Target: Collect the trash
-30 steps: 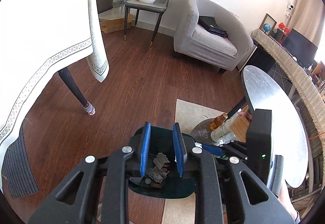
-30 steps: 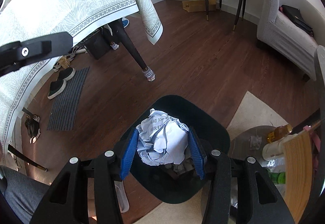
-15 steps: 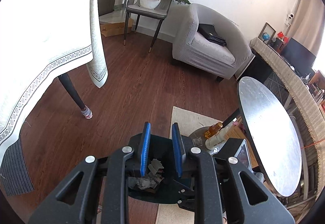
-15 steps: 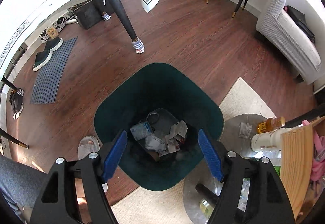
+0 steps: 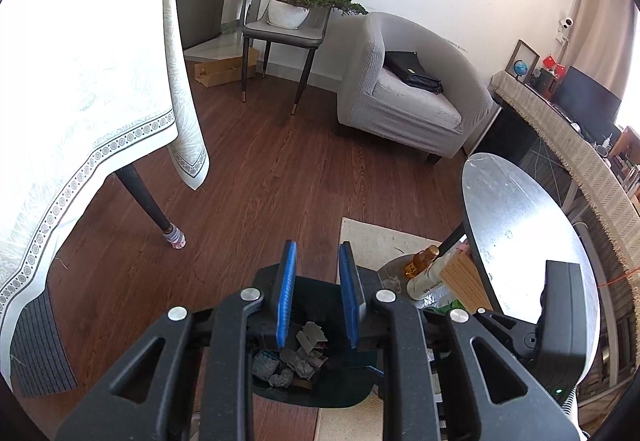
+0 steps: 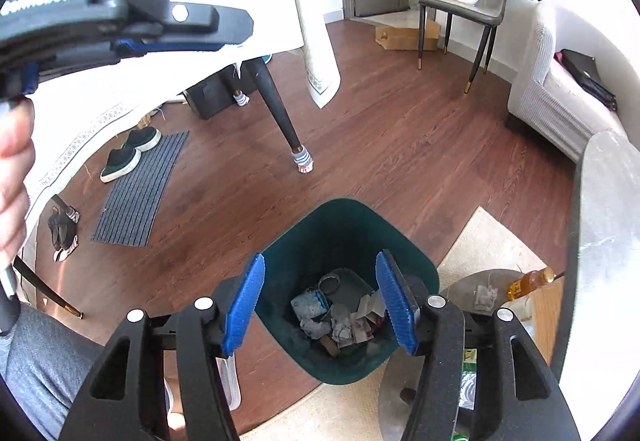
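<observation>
right tool (image 6: 320, 305) hangs directly over the dark green plastic trash bin (image 6: 280, 261)
its jaws gape wide and empty, crumpled paper scraps (image 6: 340, 325) straight below; left tool (image 5: 317, 297), narrowly parted and empty, sits beside.

Bin: we see a dark green trash bin (image 6: 316, 241) standing on the wood floor (image 6: 400, 153), directly below us.
Trash: crumpled paper scraps (image 6: 340, 325) lie at the bottom of the bin.
Right gripper: our right gripper (image 6: 326, 303) hangs above the bin, blue pads wide apart, nothing between them.
Left gripper: our left gripper (image 6: 192, 41) sits well up and left of the bin, seen side-on; we cannot tell its jaw gap.
Rug: a cream rug (image 6: 492, 245) touches the bin's right side.
Table leg: a dark table leg (image 6: 276, 109) stands beyond the bin.
</observation>
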A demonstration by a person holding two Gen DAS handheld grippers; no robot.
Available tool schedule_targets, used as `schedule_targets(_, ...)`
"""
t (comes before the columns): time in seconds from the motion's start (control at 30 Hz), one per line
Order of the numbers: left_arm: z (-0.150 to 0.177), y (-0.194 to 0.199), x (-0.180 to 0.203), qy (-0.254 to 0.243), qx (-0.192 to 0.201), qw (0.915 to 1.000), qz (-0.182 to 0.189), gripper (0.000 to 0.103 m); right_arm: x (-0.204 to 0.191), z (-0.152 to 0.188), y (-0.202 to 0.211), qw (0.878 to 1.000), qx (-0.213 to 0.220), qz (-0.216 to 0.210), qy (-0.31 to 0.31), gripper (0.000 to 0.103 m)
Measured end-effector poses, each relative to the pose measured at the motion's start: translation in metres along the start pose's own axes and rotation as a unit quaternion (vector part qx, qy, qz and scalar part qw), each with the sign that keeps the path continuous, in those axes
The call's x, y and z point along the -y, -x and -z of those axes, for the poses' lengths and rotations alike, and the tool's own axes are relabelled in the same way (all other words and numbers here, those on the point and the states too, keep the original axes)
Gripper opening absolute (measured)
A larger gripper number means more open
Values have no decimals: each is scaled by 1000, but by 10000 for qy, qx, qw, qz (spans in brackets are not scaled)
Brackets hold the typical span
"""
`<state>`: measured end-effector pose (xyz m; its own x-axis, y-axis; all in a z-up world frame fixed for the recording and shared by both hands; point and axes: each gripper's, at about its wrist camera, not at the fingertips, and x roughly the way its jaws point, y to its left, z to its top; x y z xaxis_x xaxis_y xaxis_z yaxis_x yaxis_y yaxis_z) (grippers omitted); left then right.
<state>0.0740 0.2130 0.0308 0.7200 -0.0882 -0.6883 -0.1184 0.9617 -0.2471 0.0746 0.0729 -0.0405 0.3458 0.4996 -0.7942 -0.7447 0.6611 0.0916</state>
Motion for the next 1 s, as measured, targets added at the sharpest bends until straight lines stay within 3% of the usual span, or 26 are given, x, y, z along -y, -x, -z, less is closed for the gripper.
schedule_targets(0.27,3,1,23,-103,10,9999,94,29,21,3,48,9985,390,291,-235,57)
schedule_targets(0.43,14,-2,47,-560,20,9984,-57,35,40,10,80,9958,665,472,-426,56)
schedule_targets(0.63,28,0,73,-981,131,9950,-98,58,65,26,114,9904,941,730,-704,57)
schedule_targets(0.77,37,5,78,-863,251,9959,-116,76,87,49,135,9834,1106,963,-1068,57)
schedule_targets(0.9,51,12,88,-1063,370,9927,-438,85,110,83,151,9735,1184,1337,-1426,74)
schedule_targets(1.0,60,23,99,-1155,456,9905,-582,91,121,108,167,9667,1236,1577,-1591,80)
